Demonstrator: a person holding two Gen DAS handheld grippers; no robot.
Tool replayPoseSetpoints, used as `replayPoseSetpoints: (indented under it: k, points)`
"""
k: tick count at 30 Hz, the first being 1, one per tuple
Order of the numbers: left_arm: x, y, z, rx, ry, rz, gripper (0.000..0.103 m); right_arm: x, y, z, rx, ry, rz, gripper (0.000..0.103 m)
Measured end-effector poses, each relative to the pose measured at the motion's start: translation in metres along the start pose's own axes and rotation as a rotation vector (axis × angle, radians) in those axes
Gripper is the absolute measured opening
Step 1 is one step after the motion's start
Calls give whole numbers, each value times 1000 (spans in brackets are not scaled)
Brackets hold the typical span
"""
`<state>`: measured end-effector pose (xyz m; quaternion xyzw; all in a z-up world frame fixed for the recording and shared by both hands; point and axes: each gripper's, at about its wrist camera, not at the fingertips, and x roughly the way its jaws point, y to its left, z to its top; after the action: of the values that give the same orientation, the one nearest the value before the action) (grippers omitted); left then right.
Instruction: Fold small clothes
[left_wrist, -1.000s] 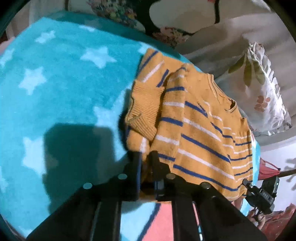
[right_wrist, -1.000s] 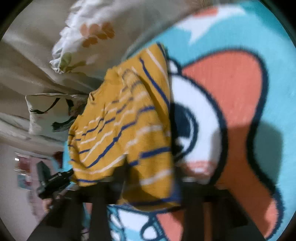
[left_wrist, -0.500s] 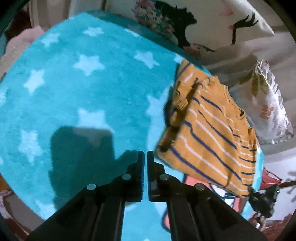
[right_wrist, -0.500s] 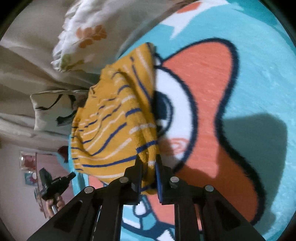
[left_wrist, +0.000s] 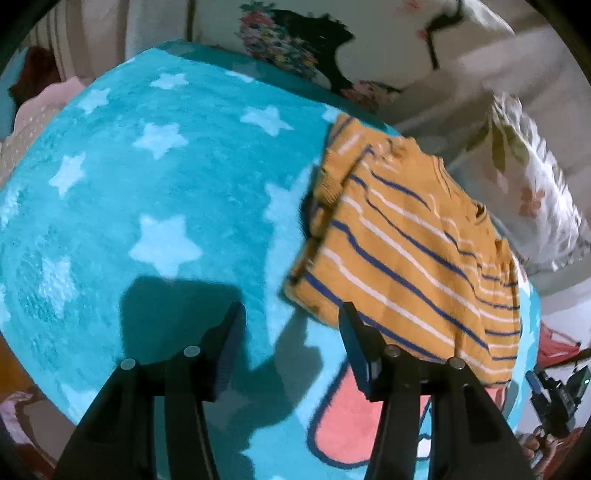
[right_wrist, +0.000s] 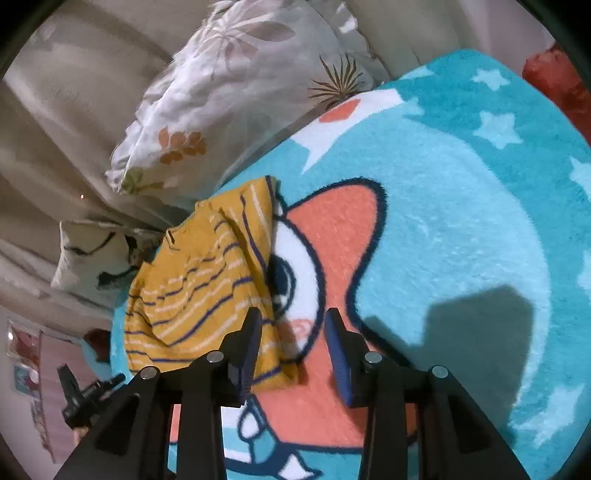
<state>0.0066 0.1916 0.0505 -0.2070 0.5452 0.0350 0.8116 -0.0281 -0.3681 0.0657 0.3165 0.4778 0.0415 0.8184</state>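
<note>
Between the fingers of the left gripper (left_wrist: 291, 325) lies only turquoise star-print blanket (left_wrist: 155, 192) and the gripper's own shadow; the jaws have just been opening, stand moderately wide and hold nothing. Just right of the right-hand finger (left_wrist: 354, 347), the folded orange striped sweater (left_wrist: 406, 251) lies on the blanket, its near corner partly hidden behind that fingertip; whether they touch cannot be told. One ribbed sleeve is folded in along the sweater's left edge. Beyond the sweater, floral pillows (left_wrist: 532, 184) lean at the blanket's far side.

Seen from the right gripper (right_wrist: 293, 325), the same sweater (right_wrist: 199, 288) lies to the left of the fingers, its lower right corner passing behind the left finger (right_wrist: 251, 339). These jaws have also just been opening and grip nothing; between them shows the blanket's (right_wrist: 461, 206) coral and white cartoon figure. Right of the fingers is plain turquoise with a dark shadow. Near the lower left, the other black gripper is visible in a person's hand.
</note>
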Motion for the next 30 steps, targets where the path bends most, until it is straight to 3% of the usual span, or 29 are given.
replayPoseSetpoints:
  k: [9, 16, 20, 23, 28, 30]
  points:
    - [-29, -27, -36, 105, -37, 110, 58, 19, 26, -18, -130, 40, 54, 39]
    - [-33, -18, -38, 105, -34, 102, 59, 40, 89, 8, -288, 12, 54, 39]
    - [-26, -15, -27, 135, -24, 80, 59, 69, 120, 26, -324, 48, 49, 39]
    - [-20, -10, -15, 165, -7, 76, 59, 106, 129, 41, -313, 86, -10, 39]
    - [-15, 9, 8, 190, 4, 60, 63, 170, 126, 64, -294, 139, -205, 39]
    - [-10, 17, 19, 191, 15, 55, 63, 175, 130, 70, -299, 99, -262, 39]
